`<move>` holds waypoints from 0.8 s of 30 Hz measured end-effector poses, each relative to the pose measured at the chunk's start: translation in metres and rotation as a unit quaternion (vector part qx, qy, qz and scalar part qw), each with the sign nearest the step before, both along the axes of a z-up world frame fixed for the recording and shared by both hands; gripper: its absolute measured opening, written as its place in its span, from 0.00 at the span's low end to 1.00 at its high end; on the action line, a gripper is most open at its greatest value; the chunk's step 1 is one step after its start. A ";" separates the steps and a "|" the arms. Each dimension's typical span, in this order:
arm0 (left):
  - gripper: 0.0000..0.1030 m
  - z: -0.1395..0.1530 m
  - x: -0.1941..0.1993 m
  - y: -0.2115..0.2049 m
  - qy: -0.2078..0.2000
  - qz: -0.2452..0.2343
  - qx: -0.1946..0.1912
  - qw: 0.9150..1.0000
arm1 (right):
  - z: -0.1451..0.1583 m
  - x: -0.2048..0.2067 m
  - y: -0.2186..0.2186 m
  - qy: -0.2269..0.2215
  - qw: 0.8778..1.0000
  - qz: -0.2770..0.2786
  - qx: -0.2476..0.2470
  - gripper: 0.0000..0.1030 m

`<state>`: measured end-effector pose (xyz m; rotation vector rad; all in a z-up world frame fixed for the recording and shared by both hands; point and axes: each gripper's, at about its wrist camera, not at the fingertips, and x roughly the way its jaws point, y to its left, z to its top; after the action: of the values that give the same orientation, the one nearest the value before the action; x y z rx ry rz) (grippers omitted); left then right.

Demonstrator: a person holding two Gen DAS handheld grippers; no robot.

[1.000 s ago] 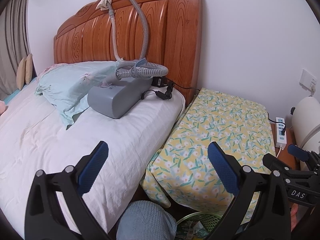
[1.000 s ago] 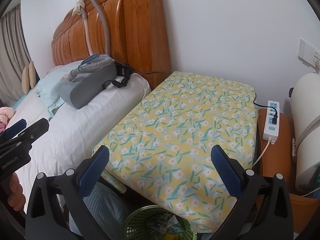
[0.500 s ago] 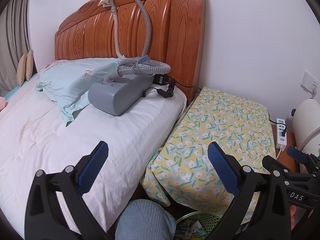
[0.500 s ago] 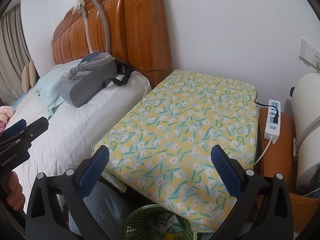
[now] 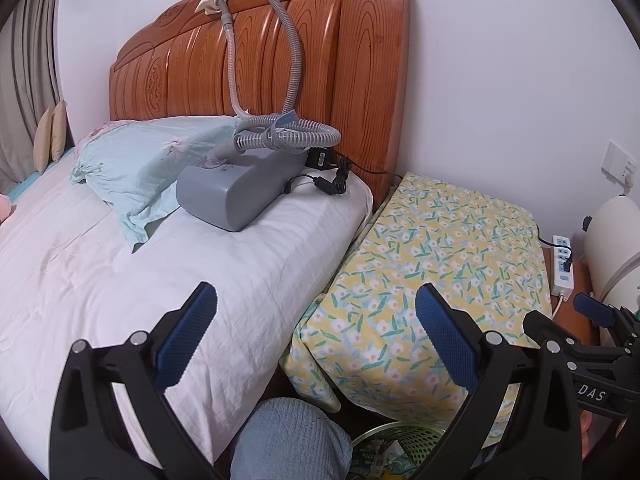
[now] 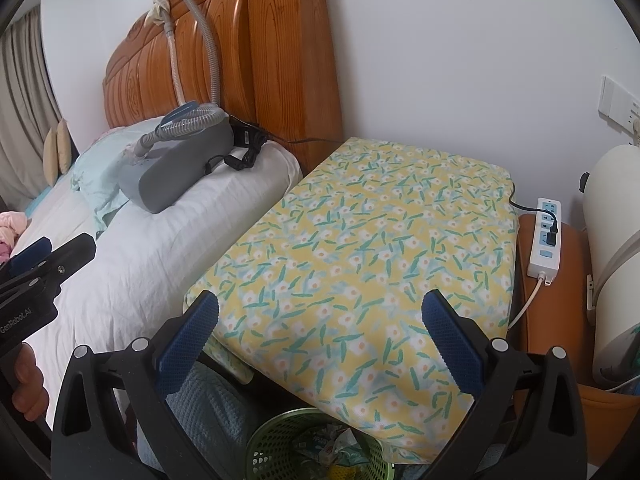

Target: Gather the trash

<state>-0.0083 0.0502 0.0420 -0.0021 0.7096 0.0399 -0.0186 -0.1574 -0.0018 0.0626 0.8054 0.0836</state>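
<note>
Both tools, left tool (image 5: 316,344) and right tool (image 6: 320,344), are hanging wide apart and carrying nothing. Trash is sitting in the green basket (image 6: 280,436) below the flowered table (image 6: 380,240). Judging by this, collection is ending; the next move is finding any remaining litter.

Bin: your green plastic mesh waste basket (image 6: 280,436) stands upright at the bottom edge of both wrist views, its round rim tucked partly under the front edge of the yellow floral cover.
Contents: crumpled paper and printed wrapper trash (image 6: 332,446) lies piled inside the basket, below the rim; you cannot tell single pieces apart.
Left view: you see only a slice of the rim (image 5: 400,430) and some scraps (image 5: 380,454) within.
</note>
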 end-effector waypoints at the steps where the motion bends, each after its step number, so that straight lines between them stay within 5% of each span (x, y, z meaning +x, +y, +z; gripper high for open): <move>1: 0.92 0.000 0.000 0.000 0.000 0.000 0.000 1.000 | 0.000 0.000 0.000 0.000 1.000 0.000 0.000 0.98; 24: 0.92 0.001 -0.002 0.002 0.000 0.002 -0.004 1.000 | -0.004 -0.001 0.001 0.001 1.000 -0.001 0.001 0.98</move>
<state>-0.0101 0.0518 0.0433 -0.0106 0.7093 0.0416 -0.0194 -0.1563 -0.0058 0.0644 0.8076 0.0828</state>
